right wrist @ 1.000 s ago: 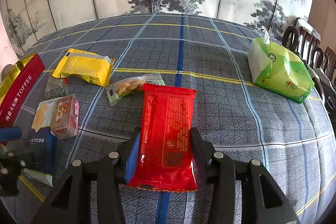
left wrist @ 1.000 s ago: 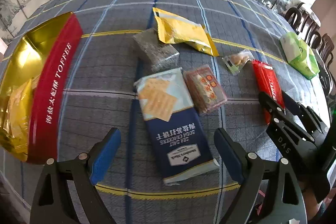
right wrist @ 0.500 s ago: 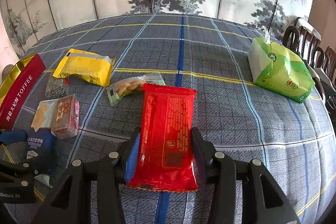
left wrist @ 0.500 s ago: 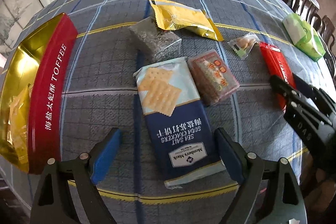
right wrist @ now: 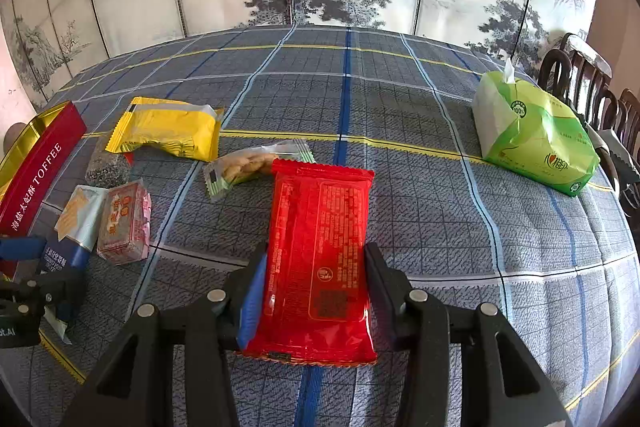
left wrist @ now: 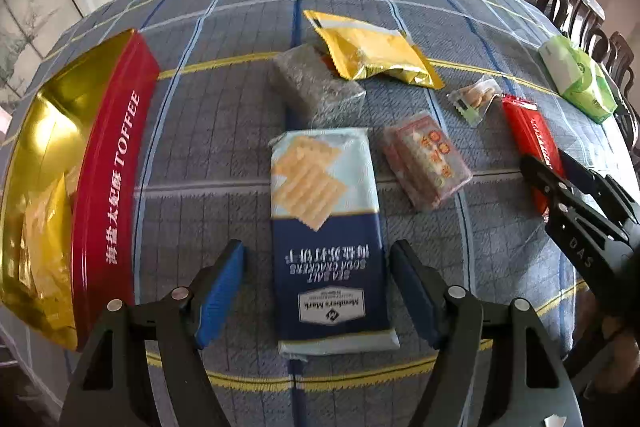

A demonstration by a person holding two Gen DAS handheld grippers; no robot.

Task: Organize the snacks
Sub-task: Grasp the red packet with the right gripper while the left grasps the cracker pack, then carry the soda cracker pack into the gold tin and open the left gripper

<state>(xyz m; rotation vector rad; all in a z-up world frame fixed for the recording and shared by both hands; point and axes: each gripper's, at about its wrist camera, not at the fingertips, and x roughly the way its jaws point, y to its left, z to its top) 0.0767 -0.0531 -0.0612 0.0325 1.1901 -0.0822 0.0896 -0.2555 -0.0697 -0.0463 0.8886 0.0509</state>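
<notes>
The cracker pack (left wrist: pixel 328 235) lies between the toffee tin (left wrist: pixel 116 187) and a smaller snack pack (left wrist: pixel 426 165).

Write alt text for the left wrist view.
The open left gripper straddles a soda cracker pack lying on a plaid tablecloth. A red toffee tin sits left; the right gripper holds a red packet.

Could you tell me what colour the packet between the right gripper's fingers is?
Bright red glossy plastic snack packet, seen best in the right wrist view.
</notes>
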